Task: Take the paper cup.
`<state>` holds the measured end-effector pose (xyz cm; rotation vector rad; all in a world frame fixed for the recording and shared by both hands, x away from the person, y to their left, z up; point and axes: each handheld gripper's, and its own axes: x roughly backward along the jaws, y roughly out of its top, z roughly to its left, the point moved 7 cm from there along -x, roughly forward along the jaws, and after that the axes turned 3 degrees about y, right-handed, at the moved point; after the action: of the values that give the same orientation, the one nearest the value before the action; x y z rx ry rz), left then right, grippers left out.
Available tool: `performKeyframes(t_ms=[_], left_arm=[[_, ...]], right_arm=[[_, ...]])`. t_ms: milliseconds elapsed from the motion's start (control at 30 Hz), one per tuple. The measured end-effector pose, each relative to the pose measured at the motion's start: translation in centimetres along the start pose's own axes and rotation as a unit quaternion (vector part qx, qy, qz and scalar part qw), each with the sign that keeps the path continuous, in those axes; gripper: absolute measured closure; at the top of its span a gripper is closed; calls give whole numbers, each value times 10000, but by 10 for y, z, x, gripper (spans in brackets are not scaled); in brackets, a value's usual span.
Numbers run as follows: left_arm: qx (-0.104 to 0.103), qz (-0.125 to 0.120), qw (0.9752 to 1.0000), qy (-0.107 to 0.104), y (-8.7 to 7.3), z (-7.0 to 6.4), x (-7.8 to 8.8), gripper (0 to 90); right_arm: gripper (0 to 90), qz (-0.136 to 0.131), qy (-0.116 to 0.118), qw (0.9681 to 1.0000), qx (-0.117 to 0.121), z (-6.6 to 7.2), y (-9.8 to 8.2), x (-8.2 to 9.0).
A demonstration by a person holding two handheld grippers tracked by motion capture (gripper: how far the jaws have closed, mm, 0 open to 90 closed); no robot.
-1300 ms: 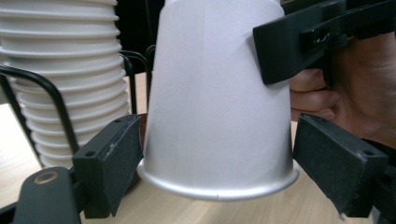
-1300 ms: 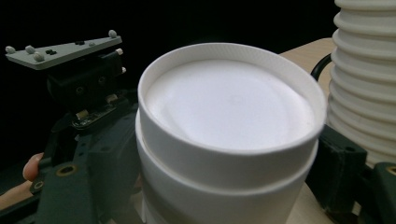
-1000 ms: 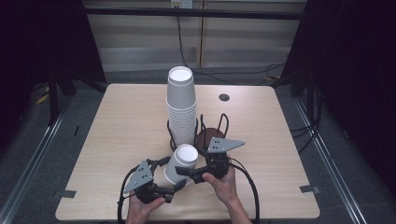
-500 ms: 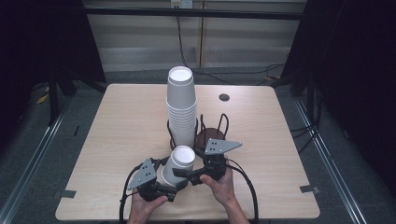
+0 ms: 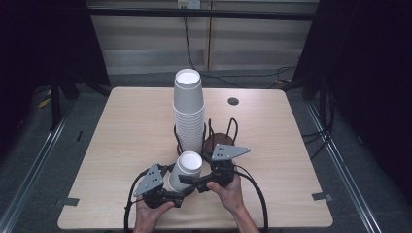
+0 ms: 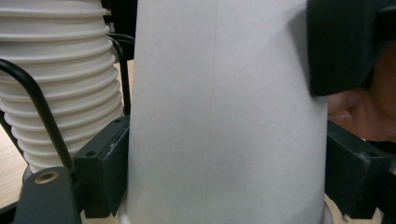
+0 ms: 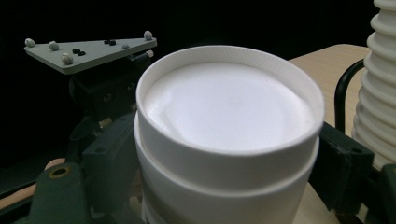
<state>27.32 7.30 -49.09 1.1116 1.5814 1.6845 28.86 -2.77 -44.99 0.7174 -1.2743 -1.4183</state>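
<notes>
Both grippers meet at the near edge of the table [image 5: 121, 126], each gripping the same small nest of upturned cups [image 5: 187, 170]. Left gripper [image 5: 176, 190], held in the left hand [image 5: 151, 213], has just been closing its jaws; in the left gripper view they bear against the lower wall of the cups [image 6: 219, 112], one jaw on either side, so they stand clamped on it. Right gripper [image 5: 194, 183], held in the right hand [image 5: 232, 194], approaches from the opposite side; in the right gripper view its two jaws flank the cups [image 7: 229, 135] just under the top, where one cup sits capped over another, and the pads press the wall. Behind the cups in that view appears the left gripper [image 7: 100, 112] with its grey plate [image 7: 88, 49].

Seen from above, the cups lean slightly toward the person's left, bottoms upward, lifted off the tabletop between the two tools. Just beyond them rises the tall stack [image 5: 188, 111] of upturned cups, seated in a black wire holder [image 5: 221, 133] near the table's centre; the nest and the stack stand close but apart. A small dark disc [image 5: 233, 101] lies farther back on the table.
</notes>
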Motion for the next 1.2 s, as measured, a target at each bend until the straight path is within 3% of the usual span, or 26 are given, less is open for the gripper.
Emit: performKeyframes(t_ms=[167, 633, 967, 1100, 1200], left_arm=[[-21, 121, 9999, 0, -2, 1, 1, 152], [-150, 475, 9987, -89, -9, 2, 2, 158], [62, 506, 9985, -202, -7, 7, 5, 163], [-69, 728, 9971, -191, -7, 8, 7, 166], [-101, 748, 9970, -181, -6, 8, 7, 168]], right_arm=[[131, 48, -28, 10000, 16, 0, 0, -2], [133, -83, -17, 10000, 14, -1, 3, 7], [133, -191, -56, 9998, -23, -2, 5, 15], [133, -159, -74, 9998, -8, -3, 4, 17], [133, -160, -71, 9998, -7, -3, 4, 19]])
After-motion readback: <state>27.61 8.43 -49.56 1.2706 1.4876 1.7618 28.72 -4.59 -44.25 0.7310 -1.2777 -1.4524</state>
